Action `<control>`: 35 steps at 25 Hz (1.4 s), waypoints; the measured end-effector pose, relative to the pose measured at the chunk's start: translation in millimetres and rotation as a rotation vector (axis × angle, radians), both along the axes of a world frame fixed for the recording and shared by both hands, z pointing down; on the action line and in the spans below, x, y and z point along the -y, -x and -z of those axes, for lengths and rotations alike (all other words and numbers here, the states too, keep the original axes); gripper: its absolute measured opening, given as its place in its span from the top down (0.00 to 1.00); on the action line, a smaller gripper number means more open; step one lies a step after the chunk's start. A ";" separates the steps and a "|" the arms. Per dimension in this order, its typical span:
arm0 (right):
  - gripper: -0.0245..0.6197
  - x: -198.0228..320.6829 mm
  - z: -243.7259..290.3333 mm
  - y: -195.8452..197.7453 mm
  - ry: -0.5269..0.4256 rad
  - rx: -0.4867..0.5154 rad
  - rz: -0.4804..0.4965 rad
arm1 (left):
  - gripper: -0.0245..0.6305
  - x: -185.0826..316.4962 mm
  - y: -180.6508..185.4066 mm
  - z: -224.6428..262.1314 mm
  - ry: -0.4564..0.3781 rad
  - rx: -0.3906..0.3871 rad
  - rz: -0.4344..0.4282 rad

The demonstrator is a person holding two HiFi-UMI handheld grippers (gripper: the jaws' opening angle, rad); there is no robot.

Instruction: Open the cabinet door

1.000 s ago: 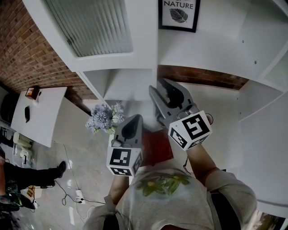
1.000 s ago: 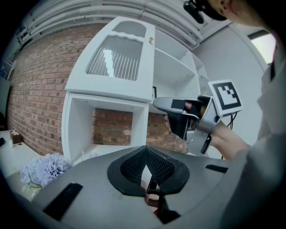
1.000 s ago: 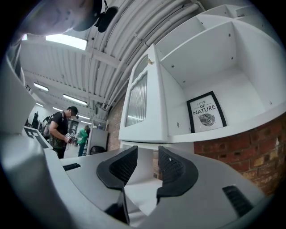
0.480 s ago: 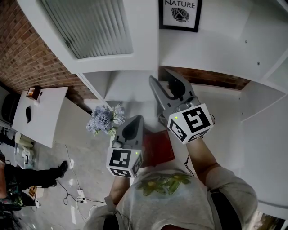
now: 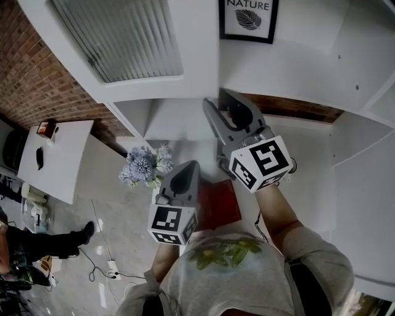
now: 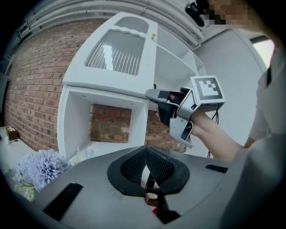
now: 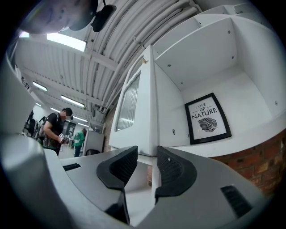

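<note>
The white cabinet door [image 5: 123, 43] with its ribbed glass pane stands swung out to the left of the cabinet. My right gripper [image 5: 223, 114] is raised at the door's lower free corner, open. In the right gripper view the door's edge [image 7: 147, 112] shows just beyond the gap between the pads, and neither pad presses on it. My left gripper [image 5: 184, 171] hangs lower and nearer to me, shut on nothing. From the left gripper view I see the door [image 6: 116, 58] and the right gripper [image 6: 156, 95] at its corner.
A framed leaf print [image 5: 247, 18] leans inside the open upper compartment. Pale blue flowers [image 5: 143, 163] stand on the lower shelf, with a red flat thing [image 5: 217, 203] below my hands. A white table [image 5: 55, 157] is at the left, and people stand far off [image 7: 56, 127].
My right gripper has shifted a little upward in the picture, toward the cabinet, and its jaws stand slightly wider. The left gripper has kept still.
</note>
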State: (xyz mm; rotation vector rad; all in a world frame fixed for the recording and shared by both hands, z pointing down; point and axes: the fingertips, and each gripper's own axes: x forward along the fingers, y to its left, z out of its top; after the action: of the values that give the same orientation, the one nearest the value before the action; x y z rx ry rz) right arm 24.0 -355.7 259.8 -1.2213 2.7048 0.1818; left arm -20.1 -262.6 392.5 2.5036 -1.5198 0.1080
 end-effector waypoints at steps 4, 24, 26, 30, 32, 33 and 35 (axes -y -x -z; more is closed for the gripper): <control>0.77 2.3 -0.4 -3.0 -0.016 0.008 -0.013 | 0.95 0.3 0.2 -1.2 0.000 -0.002 -0.001; 0.80 -11.1 0.4 -3.1 0.015 0.037 0.014 | 0.95 -9.9 4.4 -0.5 0.010 0.003 0.000; 0.80 -13.8 0.7 -2.5 0.017 0.038 0.011 | 0.95 -11.4 5.8 1.8 0.002 0.001 0.004; 0.80 -18.4 0.9 -2.4 0.029 0.036 0.012 | 0.95 -15.3 7.2 6.7 -0.017 -0.004 0.012; 0.81 -20.3 1.1 -2.1 0.033 0.034 0.013 | 0.95 -18.3 7.9 5.7 -0.010 -0.002 0.012; 0.81 -21.4 1.2 -2.0 0.034 0.034 0.012 | 0.95 -19.8 8.3 5.3 -0.007 -0.001 0.013; 0.81 -23.9 1.4 -1.8 0.037 0.035 0.012 | 0.95 -22.4 9.3 5.4 -0.005 0.002 0.015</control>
State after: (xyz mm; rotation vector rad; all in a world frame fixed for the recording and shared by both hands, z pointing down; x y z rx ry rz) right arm 25.8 -331.7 258.4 -1.2057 2.6965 0.1085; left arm -29.4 -240.2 387.1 2.4967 -1.5407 0.1038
